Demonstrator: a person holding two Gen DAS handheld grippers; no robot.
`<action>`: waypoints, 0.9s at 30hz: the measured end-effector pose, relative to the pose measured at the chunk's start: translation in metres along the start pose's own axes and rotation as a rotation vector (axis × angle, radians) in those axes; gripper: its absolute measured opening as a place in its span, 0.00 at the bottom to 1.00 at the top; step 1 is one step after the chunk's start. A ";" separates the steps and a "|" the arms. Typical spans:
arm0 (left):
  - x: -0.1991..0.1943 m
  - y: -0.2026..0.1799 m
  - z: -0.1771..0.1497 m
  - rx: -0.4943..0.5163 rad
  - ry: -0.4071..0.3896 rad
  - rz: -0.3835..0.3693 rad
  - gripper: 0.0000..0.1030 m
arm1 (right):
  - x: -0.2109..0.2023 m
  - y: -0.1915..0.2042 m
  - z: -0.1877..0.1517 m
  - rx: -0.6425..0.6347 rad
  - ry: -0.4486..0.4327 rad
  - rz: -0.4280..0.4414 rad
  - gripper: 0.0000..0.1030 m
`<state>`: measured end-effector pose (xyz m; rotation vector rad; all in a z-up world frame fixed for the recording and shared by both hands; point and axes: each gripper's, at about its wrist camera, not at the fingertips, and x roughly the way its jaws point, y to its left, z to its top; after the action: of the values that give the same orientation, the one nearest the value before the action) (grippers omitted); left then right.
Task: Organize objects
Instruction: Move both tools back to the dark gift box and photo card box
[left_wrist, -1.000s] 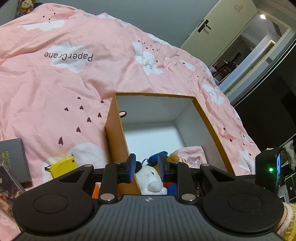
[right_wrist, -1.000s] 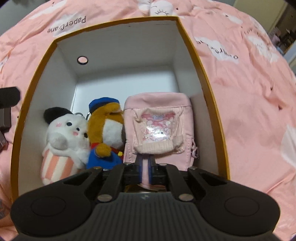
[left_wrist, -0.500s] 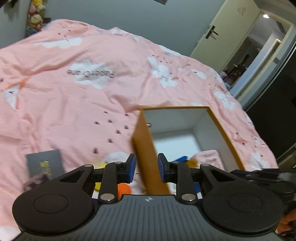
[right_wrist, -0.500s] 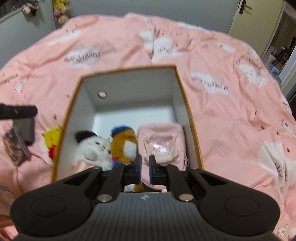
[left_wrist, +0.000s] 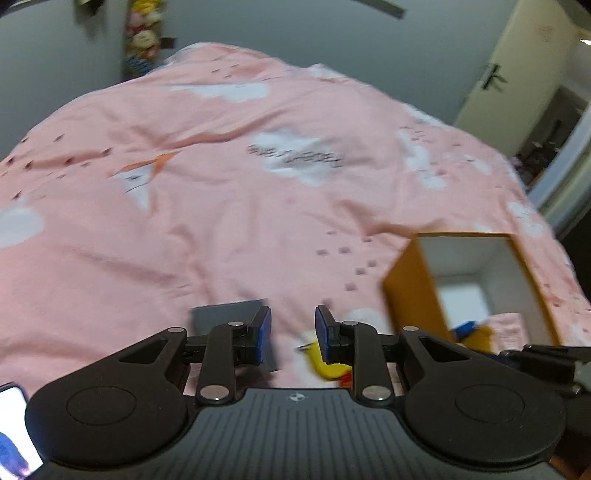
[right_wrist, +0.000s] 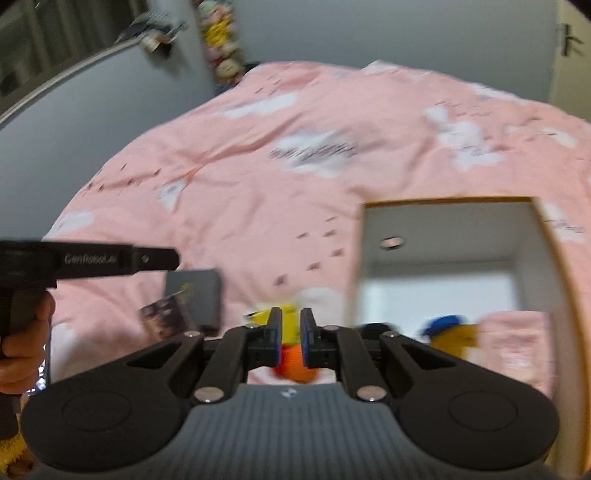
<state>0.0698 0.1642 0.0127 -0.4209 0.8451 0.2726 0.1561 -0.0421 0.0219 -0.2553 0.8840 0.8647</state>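
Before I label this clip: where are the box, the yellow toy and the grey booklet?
box (right_wrist: 448, 201), right wrist view, far rim.
yellow toy (left_wrist: 330, 368), left wrist view, its body.
grey booklet (right_wrist: 194, 297), right wrist view, cover.

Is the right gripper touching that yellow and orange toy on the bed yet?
Cannot tell. In the right wrist view the yellow and orange toy shows between the right gripper fingertips, but blur and the straight-on angle hide any gap or contact.

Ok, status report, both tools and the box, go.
Left tool open, empty, above the bedspread. Right tool narrowly open, empty. Yellow toy outside the box, near grey book. Nothing blocking.
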 end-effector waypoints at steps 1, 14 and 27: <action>0.002 0.005 -0.002 -0.005 0.003 0.027 0.31 | 0.010 0.008 0.000 -0.019 0.017 0.013 0.12; 0.036 0.027 -0.043 -0.041 0.156 0.205 0.46 | 0.090 0.065 -0.020 -0.140 0.163 0.116 0.33; 0.056 0.044 -0.060 -0.186 0.132 0.029 0.56 | 0.101 0.049 -0.031 -0.114 0.185 0.009 0.33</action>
<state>0.0487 0.1790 -0.0770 -0.6062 0.9592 0.3549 0.1352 0.0297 -0.0679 -0.4363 1.0096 0.9115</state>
